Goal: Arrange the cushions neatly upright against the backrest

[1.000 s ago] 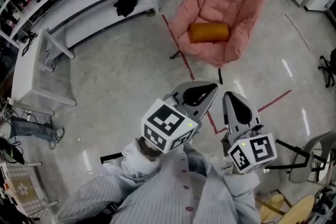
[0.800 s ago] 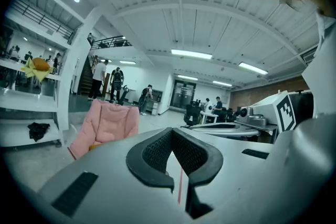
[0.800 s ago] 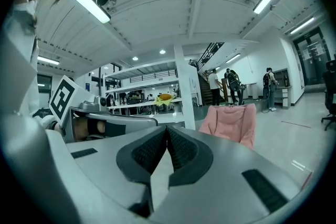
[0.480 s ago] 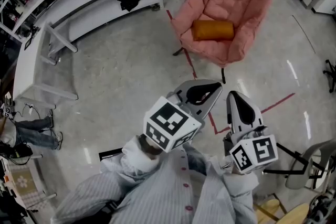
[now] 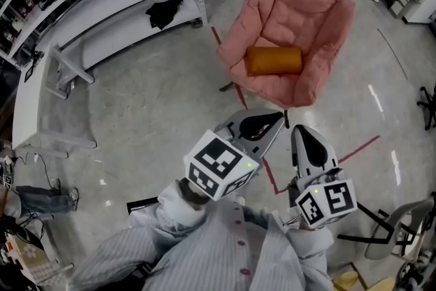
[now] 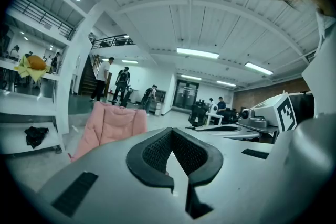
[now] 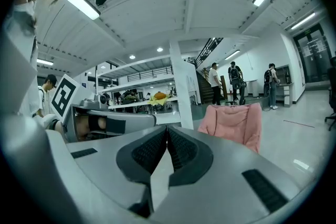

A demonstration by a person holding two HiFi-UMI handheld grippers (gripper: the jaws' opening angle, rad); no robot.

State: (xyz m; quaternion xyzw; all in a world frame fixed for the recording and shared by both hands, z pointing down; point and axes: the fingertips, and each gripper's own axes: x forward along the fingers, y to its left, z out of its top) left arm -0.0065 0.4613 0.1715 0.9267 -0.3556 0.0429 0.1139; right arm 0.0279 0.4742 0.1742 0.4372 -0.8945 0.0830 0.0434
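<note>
The orange bolster cushion point(image 5: 273, 60) lay flat on the seat of the pink padded chair point(image 5: 300, 3), its long axis running across the seat from side to side. It was not yet upright against the backrest. It lay straight ahead of both tools and well apart from them, with bare floor and a red tape line point(image 5: 235, 82) between.

The left tool point(image 5: 262, 126) and the right tool point(image 5: 304, 141) were held close to the person's chest and pointed toward the chair. In its own view the left tool point(image 6: 171, 132) had its jaws pressed together on nothing, with the chair point(image 6: 113, 126) standing beyond them. The right tool point(image 7: 167, 132) was likewise closed and empty, with the chair point(image 7: 233, 123) ahead and to its right. The cushion showed in neither gripper view, probably hidden behind the tool bodies.

The left tool's tip seemed slightly nearer the cushion, though the steep head view made that hard to judge.

Compared with a second earlier, the chair and cushion sat lower in the head view and closer to the tools, which suggested an approach. Both tools remained closed and side by side.
</note>
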